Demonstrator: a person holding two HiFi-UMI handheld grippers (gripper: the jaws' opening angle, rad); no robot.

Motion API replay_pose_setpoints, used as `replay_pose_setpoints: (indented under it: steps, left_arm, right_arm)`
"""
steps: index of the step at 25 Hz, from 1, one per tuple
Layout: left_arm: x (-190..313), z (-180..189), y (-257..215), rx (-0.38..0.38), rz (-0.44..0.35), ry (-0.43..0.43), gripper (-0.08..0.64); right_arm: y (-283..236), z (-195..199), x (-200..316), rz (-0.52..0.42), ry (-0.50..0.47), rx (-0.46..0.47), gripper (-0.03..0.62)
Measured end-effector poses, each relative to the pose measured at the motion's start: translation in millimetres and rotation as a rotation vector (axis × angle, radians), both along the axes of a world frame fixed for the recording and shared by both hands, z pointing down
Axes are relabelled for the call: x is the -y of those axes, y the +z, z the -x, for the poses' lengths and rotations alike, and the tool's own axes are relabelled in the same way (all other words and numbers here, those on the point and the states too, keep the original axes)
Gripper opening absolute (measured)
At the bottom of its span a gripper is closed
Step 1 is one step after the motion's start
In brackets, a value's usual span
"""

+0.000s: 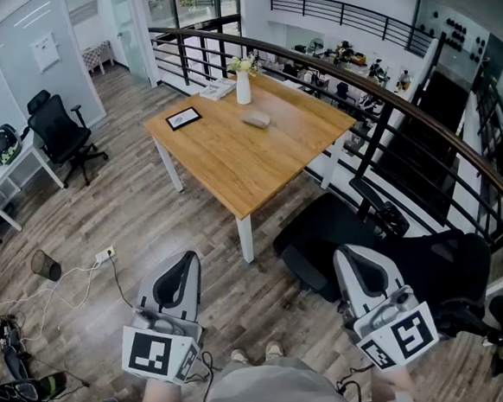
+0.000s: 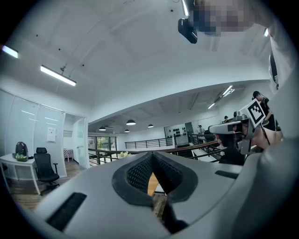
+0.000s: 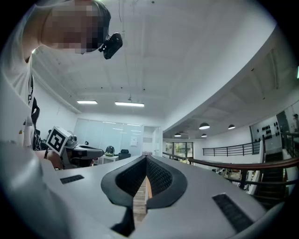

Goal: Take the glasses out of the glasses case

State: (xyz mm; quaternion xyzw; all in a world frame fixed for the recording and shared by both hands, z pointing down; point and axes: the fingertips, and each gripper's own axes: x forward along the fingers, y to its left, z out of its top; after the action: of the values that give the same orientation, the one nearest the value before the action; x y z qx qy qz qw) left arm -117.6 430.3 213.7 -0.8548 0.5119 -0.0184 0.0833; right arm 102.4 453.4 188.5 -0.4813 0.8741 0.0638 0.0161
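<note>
The glasses case (image 1: 256,118) is a small, grey, rounded oblong on the wooden tabletop (image 1: 231,167), straight ahead of you and well apart from both hands. Its long axis lies across your view, a little slanted. It lies about midway between them, so I judge neither is clearly nearer. A smooth white vase (image 1: 243,88) stands just behind it. Your left hand-held gripper (image 1: 185,263) and right hand-held gripper (image 1: 353,257) are both pressed together on nothing, and both point level.

The left tool (image 1: 189,255) and the right tool (image 1: 346,251) point level ahead, side by side and apart, each with its jaws closed on nothing.
</note>
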Motion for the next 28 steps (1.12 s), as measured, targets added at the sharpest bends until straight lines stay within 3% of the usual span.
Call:
replay_pose_setpoints:
  steps: [20,23,24,26,28]
  left_arm:
    - [19,-38,9,-0.003,0.008,-0.003,0.015]
    - [28,-44,11,-0.005,0.017,0.000,0.015]
    - [30,-46,11,-0.003,0.019,0.003,0.015]
    - [35,-52,11,0.003,0.019,0.006,0.015]
    - [38,-55,11,0.005,0.015,0.002,0.015]
  right_arm:
    - [14,-27,21,0.045,-0.059,0.008,0.025]
    - [10,-35,30,0.023,-0.033,0.039,0.029]
    - [6,-38,32,0.013,-0.025,0.057,0.048]
    - [2,-47,38,0.002,-0.021,0.084,0.225]
    - [1,-53,41,-0.005,-0.021,0.093,0.249]
